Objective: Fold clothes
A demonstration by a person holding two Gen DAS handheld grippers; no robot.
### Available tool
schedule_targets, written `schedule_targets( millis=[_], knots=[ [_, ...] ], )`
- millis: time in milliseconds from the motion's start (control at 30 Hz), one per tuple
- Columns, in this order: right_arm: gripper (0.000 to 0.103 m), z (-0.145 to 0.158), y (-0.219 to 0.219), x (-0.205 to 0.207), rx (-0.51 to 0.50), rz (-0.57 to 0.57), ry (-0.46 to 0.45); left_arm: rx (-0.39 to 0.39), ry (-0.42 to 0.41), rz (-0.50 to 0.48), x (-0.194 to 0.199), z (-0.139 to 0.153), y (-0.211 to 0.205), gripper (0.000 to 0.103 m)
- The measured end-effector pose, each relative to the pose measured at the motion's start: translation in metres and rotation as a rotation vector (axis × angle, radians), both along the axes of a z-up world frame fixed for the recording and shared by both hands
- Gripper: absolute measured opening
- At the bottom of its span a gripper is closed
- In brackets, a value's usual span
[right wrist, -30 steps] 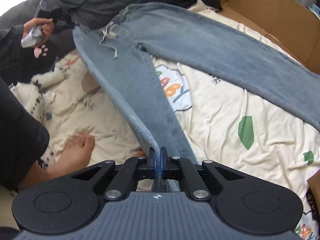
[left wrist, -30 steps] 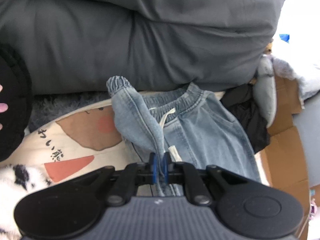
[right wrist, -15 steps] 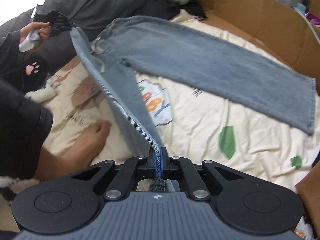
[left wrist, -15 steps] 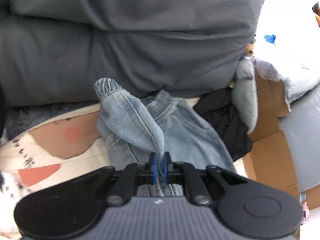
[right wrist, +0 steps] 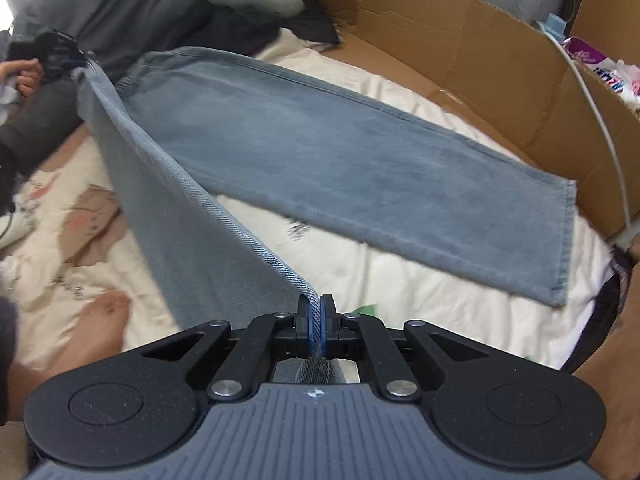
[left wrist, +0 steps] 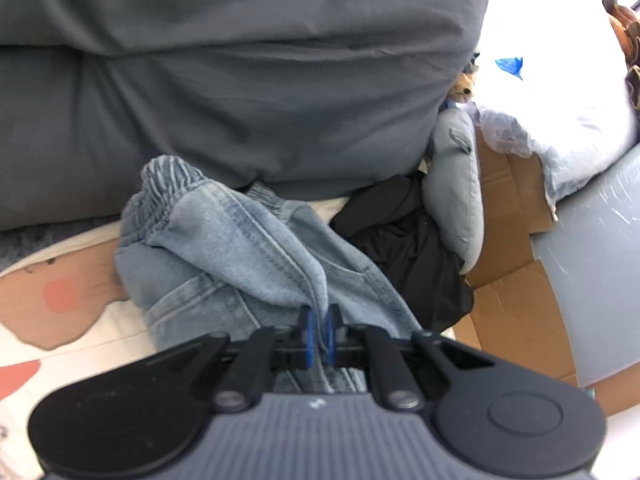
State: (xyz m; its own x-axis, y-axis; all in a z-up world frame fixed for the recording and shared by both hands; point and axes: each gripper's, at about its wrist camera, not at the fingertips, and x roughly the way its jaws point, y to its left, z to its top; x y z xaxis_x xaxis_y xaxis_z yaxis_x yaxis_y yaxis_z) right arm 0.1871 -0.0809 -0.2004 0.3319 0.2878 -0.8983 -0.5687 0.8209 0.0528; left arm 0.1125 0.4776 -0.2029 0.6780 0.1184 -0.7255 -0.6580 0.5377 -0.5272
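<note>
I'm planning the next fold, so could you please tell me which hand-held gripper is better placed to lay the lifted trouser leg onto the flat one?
Probably right: the right hand-held gripper pinches the lifted leg's hem end, nearest the flat leg's hem.

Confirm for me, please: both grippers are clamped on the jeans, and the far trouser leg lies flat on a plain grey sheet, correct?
Not quite. Both the left gripper and the right gripper are clamped on the jeans, but the far trouser leg lies flat on a cream sheet with printed cartoon patterns, not a plain grey one. The right wrist view shows this.
</note>
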Motion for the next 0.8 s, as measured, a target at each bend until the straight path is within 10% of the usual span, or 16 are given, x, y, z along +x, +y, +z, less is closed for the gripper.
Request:
schedule_targets(
  millis=[800],
  knots=[
    [0.001, -0.029, 0.025, 0.169, -0.114, -0.026, -0.031, -0.009, 0.056, 0.053, 0.109, -0.042, 0.011, 0.007]
  ],
)
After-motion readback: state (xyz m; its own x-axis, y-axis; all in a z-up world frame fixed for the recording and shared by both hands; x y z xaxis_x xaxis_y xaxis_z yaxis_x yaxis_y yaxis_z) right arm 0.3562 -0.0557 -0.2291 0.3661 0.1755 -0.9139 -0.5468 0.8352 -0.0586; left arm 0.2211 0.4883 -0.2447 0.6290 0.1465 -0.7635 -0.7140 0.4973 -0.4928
